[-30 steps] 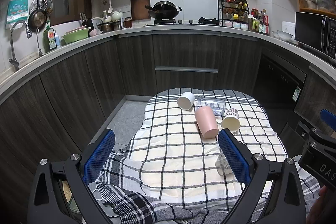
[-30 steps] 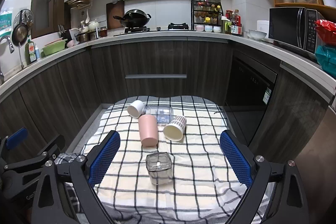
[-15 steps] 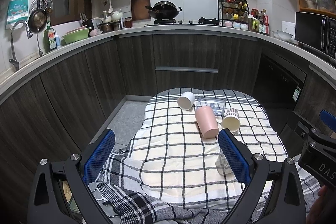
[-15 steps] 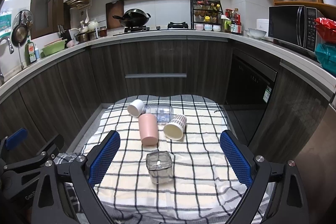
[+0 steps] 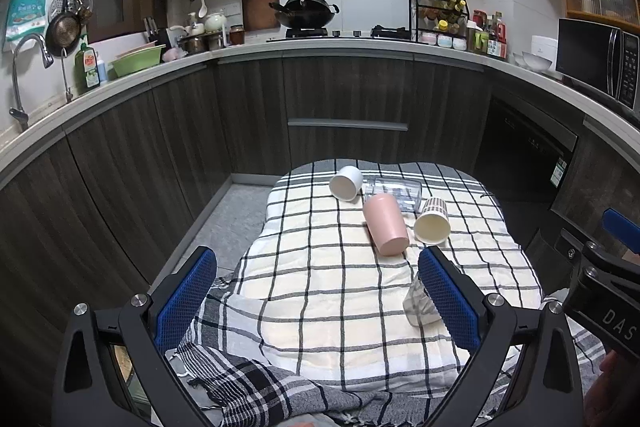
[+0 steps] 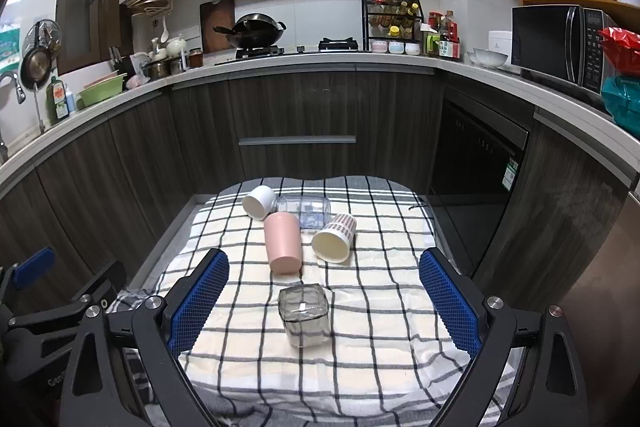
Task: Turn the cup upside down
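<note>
The right gripper point(image 6: 323, 301) is spread wide and grasps nothing; its blue pads point(image 6: 199, 297) stand on both sides of a small clear cup point(image 6: 304, 314), well apart from it. This cup sits on the checked cloth point(image 6: 380, 291) nearest to the camera. It seems to stand on its base, but through the clear wall I cannot tell for sure which end is up. Because it lies in the middle between the pads, I judge it is the cup to be flipped first, and that the fingers are held wide to pass around it.

The left gripper point(image 5: 316, 301) is also released and empty. Its right pad point(image 5: 448, 297) covers a part of the same clear cup point(image 5: 416, 307) in its view (only by perspective, it seems, not by touch). It hangs back at the near left edge of the cloth, probably to leave room.

Farther away, four other cups lie on their sides in a close group: a pink cup point(image 6: 282, 241) with its mouth toward the camera, a striped cup point(image 6: 335, 237) just beside it on the right, a white cup point(image 6: 259, 202) behind on the left, and a clear jar point(image 6: 306, 209) between them. Nothing is turned over yet, in my judgement. Lying cups can roll on soft cloth, so a firm grip at mid-body would be wise.
</note>
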The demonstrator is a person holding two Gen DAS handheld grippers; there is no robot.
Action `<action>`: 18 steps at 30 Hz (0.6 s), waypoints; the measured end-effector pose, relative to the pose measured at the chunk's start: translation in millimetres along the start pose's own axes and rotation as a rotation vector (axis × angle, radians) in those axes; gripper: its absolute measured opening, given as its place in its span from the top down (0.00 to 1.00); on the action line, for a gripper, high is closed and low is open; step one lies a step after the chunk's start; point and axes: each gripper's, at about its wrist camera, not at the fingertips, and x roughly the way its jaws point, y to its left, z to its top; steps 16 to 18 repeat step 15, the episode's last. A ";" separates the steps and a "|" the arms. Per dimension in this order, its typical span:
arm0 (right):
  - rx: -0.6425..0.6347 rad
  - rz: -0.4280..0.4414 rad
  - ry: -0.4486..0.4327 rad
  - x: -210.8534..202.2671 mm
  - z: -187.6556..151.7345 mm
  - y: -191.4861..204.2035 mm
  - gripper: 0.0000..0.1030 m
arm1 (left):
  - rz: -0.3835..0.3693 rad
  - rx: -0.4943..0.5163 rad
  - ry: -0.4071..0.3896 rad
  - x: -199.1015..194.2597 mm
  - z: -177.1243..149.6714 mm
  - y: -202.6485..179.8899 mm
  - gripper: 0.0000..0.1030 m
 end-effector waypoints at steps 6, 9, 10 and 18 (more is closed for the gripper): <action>0.000 0.001 0.002 0.5 -0.3 0.0 0.07 | 0.011 0.007 -0.008 -2.1 1.1 -1.0 0.00; 0.001 0.001 0.006 1.0 -0.6 0.3 0.07 | 0.010 0.007 -0.010 -2.4 1.2 -1.2 0.00; 0.001 0.001 0.006 1.1 -0.5 0.3 0.07 | 0.011 0.007 -0.011 -2.4 1.3 -1.2 0.00; 0.001 0.001 0.009 2.0 0.0 -0.4 0.07 | 0.020 0.021 -0.021 -4.0 1.3 -2.6 0.00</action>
